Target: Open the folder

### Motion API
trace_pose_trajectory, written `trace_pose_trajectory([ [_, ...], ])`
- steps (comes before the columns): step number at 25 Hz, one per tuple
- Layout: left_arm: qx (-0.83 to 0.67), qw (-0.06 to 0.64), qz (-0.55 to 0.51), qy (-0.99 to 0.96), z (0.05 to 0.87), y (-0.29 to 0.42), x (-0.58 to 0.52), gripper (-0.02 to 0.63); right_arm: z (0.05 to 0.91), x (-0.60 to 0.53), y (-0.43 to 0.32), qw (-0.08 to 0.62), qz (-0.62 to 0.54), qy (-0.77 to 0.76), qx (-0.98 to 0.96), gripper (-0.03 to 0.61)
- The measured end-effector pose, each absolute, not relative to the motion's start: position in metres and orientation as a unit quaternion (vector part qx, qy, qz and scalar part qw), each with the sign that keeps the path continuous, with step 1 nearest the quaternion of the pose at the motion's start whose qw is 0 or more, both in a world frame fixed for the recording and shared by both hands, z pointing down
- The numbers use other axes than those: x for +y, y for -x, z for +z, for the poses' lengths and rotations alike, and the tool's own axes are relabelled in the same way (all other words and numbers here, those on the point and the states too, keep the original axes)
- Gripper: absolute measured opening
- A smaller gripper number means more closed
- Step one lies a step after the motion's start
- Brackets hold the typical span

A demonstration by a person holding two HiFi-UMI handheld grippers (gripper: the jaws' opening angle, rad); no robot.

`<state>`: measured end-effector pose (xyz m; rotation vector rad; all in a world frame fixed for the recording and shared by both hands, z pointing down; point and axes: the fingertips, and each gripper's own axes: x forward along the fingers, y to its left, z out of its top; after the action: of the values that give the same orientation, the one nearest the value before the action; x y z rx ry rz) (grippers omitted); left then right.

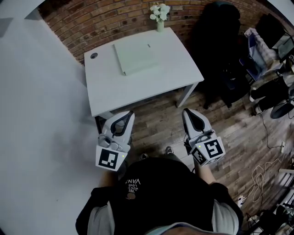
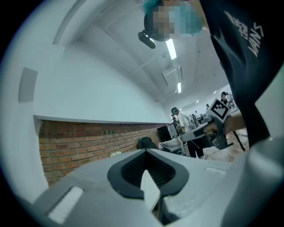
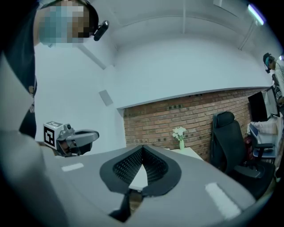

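Head view: the pale green flat rectangular folder (image 1: 136, 56) is lying closed on the white rectangular table (image 1: 179, 69). I am holding my left gripper (image 1: 129, 114) and right gripper (image 1: 187, 112) short of that table.
Left gripper view: its jaws are sitting together, empty.
Right gripper view: the same, so the whole opening is still waiting.

An open-plan office. A white surface (image 1: 174, 73) stood against a red brick wall (image 1: 115, 18) with a vase of white flowers (image 1: 160, 13) on it. Nearby were a black office chair (image 3: 228, 137), a wood-plank floor (image 1: 156, 124), loose cables (image 1: 259, 176), ceiling strip lights (image 2: 171, 48) and people (image 2: 179, 119) at distant workstations.
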<state>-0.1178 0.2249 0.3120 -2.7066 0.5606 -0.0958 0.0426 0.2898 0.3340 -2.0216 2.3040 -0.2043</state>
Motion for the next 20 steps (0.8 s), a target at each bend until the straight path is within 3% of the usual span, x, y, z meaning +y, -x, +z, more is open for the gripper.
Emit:
trace_pose_trajectory([
  [6,0.236,0.157,-0.041,0.958,0.319,0.085,0.227,0.000,0.334,0.290,-0.083,0.030,-0.063,0.642,0.763,-0.002],
  [20,0.271,0.166,-0.051,0.947,0.327,0.038,0.245,0.000,0.347,0.292,-0.129,0.026,-0.077,0.606,0.791,-0.002],
])
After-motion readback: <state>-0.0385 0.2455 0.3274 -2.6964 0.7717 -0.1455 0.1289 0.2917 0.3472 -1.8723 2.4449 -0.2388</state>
